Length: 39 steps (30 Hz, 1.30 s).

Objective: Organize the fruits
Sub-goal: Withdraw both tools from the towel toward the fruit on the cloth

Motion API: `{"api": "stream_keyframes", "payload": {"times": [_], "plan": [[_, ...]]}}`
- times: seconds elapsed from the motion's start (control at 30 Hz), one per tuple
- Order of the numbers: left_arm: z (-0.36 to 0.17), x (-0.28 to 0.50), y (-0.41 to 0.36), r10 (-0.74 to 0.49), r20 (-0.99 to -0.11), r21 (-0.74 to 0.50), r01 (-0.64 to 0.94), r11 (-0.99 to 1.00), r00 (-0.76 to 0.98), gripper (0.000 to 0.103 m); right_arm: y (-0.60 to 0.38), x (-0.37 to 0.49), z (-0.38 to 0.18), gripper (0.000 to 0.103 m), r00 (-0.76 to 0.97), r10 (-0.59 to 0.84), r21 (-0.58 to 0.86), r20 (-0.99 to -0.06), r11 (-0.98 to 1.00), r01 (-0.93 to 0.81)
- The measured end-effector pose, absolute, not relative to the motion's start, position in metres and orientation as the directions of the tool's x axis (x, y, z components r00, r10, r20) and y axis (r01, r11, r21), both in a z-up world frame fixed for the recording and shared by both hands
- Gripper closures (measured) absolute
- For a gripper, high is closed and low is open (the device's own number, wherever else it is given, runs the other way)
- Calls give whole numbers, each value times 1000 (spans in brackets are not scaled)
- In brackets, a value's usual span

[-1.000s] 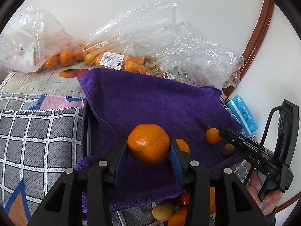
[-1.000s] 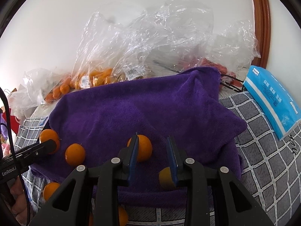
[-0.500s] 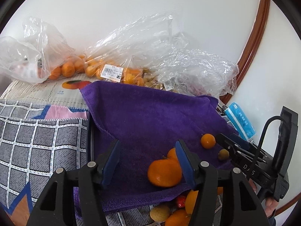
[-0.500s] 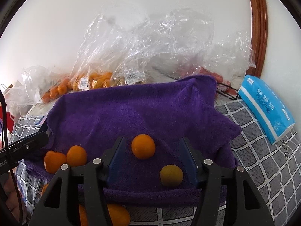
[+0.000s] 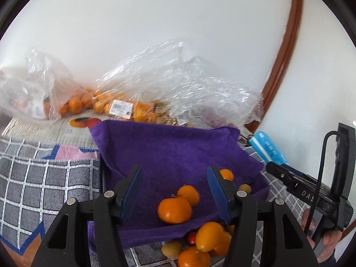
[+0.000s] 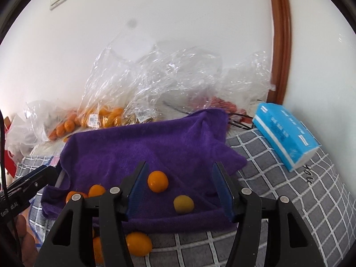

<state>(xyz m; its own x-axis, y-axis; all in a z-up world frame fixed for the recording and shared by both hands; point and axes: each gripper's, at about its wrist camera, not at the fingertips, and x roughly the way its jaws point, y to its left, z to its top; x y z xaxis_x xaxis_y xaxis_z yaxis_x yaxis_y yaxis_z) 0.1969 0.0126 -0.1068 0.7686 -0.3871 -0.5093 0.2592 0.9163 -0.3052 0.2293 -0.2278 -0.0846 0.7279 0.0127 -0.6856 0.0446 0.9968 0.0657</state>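
Note:
A purple towel is spread over the checked cover. A large tangerine and a smaller orange lie on it. My left gripper hovers above them, jaws closing a little, pads touching nothing. In the right wrist view, my right gripper stands open above a small orange and a yellowish fruit, both resting on the towel. Two tangerines lie to the left, close to the left gripper. The right gripper shows at the right edge, a hand on its handle.
Loose fruit is piled on the cover below the towel's near edge. Clear plastic bags of oranges lie against the white wall behind. A blue tissue pack lies at the right, by a brown door frame.
The left gripper let go of the large tangerine, which now lies on the towel. The right gripper's jaws opened wide. Both grippers rose and drew back from the towel.

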Motion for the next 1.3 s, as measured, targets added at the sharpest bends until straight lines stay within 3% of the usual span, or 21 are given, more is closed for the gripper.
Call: {"api": "stream_keyframes", "payload": {"times": [0.13,0.4,0.57,0.87,1.0,1.17,1.3], "plan": [[-85,180,6,-392,-464,-269,296,917,794,49,-233,211,-74,43,704,24,86,-710,995,54],[-71,149,14,-332,-499,-212,258,943,801,49,-234,174,-55,43,712,40,107,-701,993,49],[-85,125,32,-257,-513,-171,196,966,819,47,-224,153,-57,43,729,53,100,-683,995,22],[-134,109,49,-182,-629,-130,129,983,756,48,-217,129,-89,43,696,82,119,-714,993,6],[-148,115,55,-163,-662,-123,108,986,731,48,-218,136,-108,63,629,114,150,-769,989,4],[-164,122,66,-233,-679,-222,108,969,696,49,-214,143,-114,63,616,133,153,-777,988,-21],[-163,116,63,-260,-664,-229,139,963,701,49,-209,156,-118,63,599,157,160,-785,986,-49]]}}
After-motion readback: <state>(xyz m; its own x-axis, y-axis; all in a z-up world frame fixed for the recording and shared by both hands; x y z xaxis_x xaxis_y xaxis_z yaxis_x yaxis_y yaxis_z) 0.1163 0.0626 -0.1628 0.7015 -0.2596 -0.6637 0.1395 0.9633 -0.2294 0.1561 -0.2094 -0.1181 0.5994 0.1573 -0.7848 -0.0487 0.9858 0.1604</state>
